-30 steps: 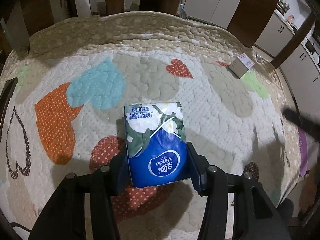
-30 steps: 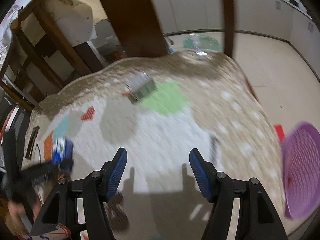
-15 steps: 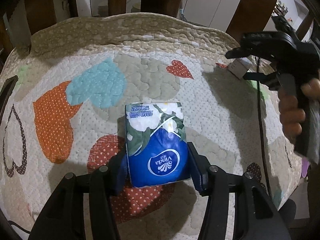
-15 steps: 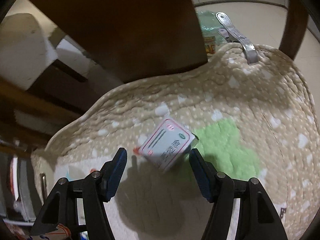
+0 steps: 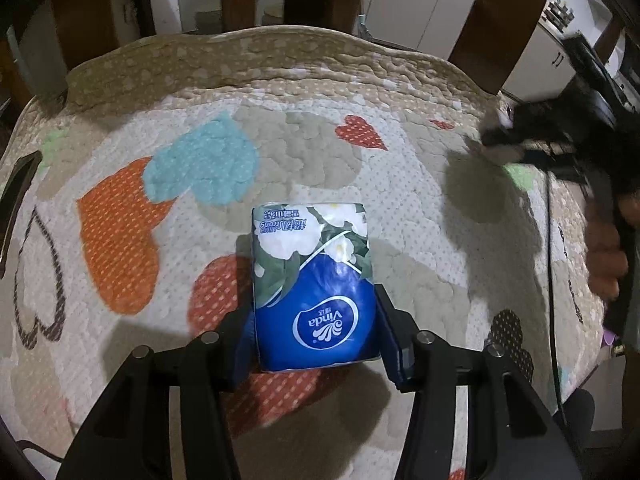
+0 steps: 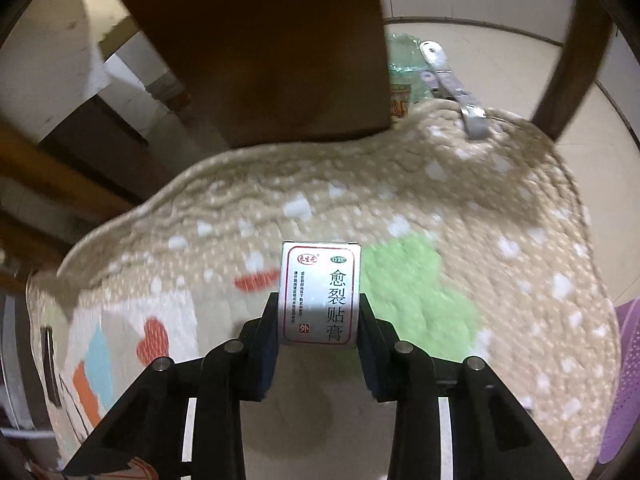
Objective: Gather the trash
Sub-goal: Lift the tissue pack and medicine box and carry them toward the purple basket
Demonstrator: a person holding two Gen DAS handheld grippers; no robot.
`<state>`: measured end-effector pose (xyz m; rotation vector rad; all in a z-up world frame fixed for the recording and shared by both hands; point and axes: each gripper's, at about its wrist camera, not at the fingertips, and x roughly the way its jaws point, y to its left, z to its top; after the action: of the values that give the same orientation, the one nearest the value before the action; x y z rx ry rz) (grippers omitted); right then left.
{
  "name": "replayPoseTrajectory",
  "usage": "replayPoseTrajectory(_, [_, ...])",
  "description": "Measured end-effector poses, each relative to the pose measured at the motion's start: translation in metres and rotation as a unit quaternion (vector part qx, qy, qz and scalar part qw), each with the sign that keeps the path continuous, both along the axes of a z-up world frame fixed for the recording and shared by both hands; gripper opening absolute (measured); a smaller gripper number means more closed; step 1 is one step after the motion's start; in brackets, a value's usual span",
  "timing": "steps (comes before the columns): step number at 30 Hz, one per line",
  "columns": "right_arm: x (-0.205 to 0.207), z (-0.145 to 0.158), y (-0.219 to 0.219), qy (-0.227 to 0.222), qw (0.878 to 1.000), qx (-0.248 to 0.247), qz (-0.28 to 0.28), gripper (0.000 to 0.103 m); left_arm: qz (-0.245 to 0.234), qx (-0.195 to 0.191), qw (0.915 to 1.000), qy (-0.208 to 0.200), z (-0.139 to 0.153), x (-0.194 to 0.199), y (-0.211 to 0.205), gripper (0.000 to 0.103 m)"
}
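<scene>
While the small white cardboard medicine box [image 6: 320,294] with a red border and black printing stands squarely between the right gripper [image 6: 319,320]'s blue-padded fingers [image 6: 370,344], its long axis runs straight away from the tool along the line the fingers point, so the printed face looks up at the right wrist camera and the two narrow sides meet the pads. Those jaws are closing at this moment and already sit against both sides of the box, which rests low over the quilted beige cloth [image 6: 400,208] near its green patch [image 6: 416,292]. From here the coming move looks like a plain lift, since the box sits centred and square in the grip. Well apart on the same heart-patterned cloth, the blue and white soft plastic tissue pack [image 5: 314,284] lies lengthwise between the left gripper [image 5: 314,332]'s fingers, clasped at its near blue end. A purple mesh basket [image 6: 624,368] shows at the right edge, probably the nearer drop for the right hand's box.
</scene>
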<state>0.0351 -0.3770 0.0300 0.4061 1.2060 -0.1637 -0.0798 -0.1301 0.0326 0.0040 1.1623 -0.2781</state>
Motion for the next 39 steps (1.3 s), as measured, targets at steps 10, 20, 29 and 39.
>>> replayPoseTrajectory(10, [-0.109,0.015,0.014,-0.019,0.999,0.004,0.043,0.037,0.025,-0.018,0.9995,-0.004,0.029,-0.029,0.021,0.050])
replayPoseTrajectory(20, [-0.201,0.032,0.014,-0.054,0.998,0.013,0.041,0.037,-0.013,0.006,0.9995,-0.027,0.050,-0.070,-0.010,0.050])
replayPoseTrajectory(29, [-0.247,0.043,0.019,-0.077,0.996,0.018,0.031,0.037,-0.034,0.038,0.9966,-0.065,0.071,-0.096,-0.024,0.051])
replayPoseTrajectory(39, [-0.274,0.061,0.021,-0.106,0.994,-0.011,0.029,0.037,-0.049,0.054,0.9931,-0.091,0.091,-0.113,-0.037,0.051])
